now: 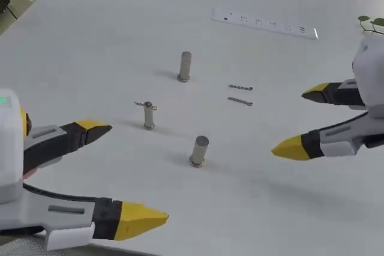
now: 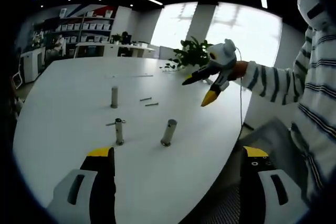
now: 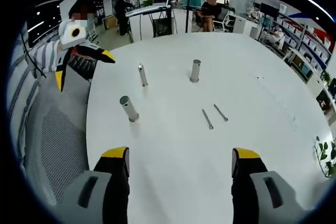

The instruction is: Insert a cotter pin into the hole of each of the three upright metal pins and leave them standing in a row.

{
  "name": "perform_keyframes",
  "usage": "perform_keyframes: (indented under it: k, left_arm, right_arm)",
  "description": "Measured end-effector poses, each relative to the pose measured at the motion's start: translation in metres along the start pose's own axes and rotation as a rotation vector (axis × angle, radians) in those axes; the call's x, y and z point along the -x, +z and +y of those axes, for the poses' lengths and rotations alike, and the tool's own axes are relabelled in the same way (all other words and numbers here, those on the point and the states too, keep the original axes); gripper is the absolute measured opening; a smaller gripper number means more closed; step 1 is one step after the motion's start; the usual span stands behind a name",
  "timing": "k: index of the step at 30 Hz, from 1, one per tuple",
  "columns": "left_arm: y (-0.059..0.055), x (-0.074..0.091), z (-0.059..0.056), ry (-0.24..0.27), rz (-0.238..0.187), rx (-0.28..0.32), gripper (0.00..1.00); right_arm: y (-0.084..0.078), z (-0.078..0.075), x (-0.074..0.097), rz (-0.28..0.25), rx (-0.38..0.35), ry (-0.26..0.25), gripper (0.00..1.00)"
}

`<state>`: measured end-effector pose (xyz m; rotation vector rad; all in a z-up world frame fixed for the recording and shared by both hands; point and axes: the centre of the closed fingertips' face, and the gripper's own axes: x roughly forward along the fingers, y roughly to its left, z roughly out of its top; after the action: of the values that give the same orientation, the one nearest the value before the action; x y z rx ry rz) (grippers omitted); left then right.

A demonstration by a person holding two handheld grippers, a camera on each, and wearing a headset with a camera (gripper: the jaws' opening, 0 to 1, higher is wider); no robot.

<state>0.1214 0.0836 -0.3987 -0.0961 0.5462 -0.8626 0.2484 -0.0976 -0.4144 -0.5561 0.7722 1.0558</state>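
Note:
Three upright metal pins stand on the white table (image 1: pixel 120 22): a far pin (image 1: pixel 185 66), a middle-left pin (image 1: pixel 149 116) with a cotter pin (image 1: pixel 142 105) through its top, and a near pin (image 1: pixel 198 151). Two loose cotter pins (image 1: pixel 240 87) (image 1: pixel 240 101) lie right of them. My left gripper (image 1: pixel 126 172) is open at the lower left, short of the pins. My right gripper (image 1: pixel 297 121) is open at the right, beyond the loose cotter pins. The right gripper view shows the pins (image 3: pixel 129 108) (image 3: pixel 142 75) (image 3: pixel 195 71) and loose cotter pins (image 3: pixel 208 119) (image 3: pixel 221 113).
A white power strip (image 1: pixel 264 23) lies at the far side of the table. A potted plant (image 1: pixel 372 23) sits at the right edge. A mesh chair (image 3: pixel 52 140) stands beside the table's near edge. People sit at desks in the background.

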Motion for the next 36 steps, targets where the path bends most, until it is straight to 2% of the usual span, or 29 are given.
perform_keyframes:
  k: [5, 8, 11, 12, 15, 17, 20, 22, 23, 27, 31, 36]
  left_arm:
    - [0.002, 0.005, 0.006, 0.025, -0.031, 0.031, 0.99]
    - [0.002, 0.007, 0.006, 0.023, -0.023, 0.027, 0.98]
    - [0.001, 0.009, 0.008, 0.024, -0.02, 0.03, 0.97]
    - [0.002, 0.009, 0.009, 0.025, -0.024, 0.038, 0.97]
    - [0.008, 0.012, 0.012, 0.031, -0.055, 0.06, 0.95]
    - [0.011, 0.013, 0.012, 0.032, -0.067, 0.07, 0.94]
    - [0.014, 0.013, 0.012, 0.031, -0.074, 0.069, 0.94]
    - [0.015, 0.013, 0.012, 0.033, -0.076, 0.063, 0.94]
    - [0.016, 0.013, 0.012, 0.033, -0.078, 0.065, 0.94]
    - [0.022, 0.015, 0.01, 0.027, -0.097, 0.079, 0.94]
    - [0.023, 0.016, 0.01, 0.031, -0.094, 0.076, 0.93]
    - [0.02, 0.018, 0.009, 0.029, -0.095, 0.109, 0.92]
  right_arm:
    - [0.014, -0.023, -0.007, 0.023, 0.063, 0.009, 0.74]
    - [0.015, -0.036, -0.013, 0.052, 0.104, 0.018, 0.69]
    - [0.007, -0.055, -0.022, 0.129, 0.138, 0.031, 0.65]
    - [0.008, -0.062, -0.026, 0.134, 0.149, 0.038, 0.65]
    - [0.013, -0.073, -0.032, 0.141, 0.145, 0.042, 0.59]
    - [0.013, -0.078, -0.036, 0.165, 0.146, 0.055, 0.57]
    - [0.012, -0.081, -0.041, 0.203, 0.185, 0.061, 0.53]
    - [0.014, -0.092, -0.048, 0.209, 0.191, 0.062, 0.49]
    - [0.017, -0.095, -0.052, 0.206, 0.221, 0.065, 0.47]
    - [0.015, -0.102, -0.065, 0.238, 0.247, 0.083, 0.36]
    - [0.015, -0.102, -0.075, 0.255, 0.245, 0.095, 0.29]
    - [0.014, -0.098, -0.09, 0.273, 0.235, 0.122, 0.27]
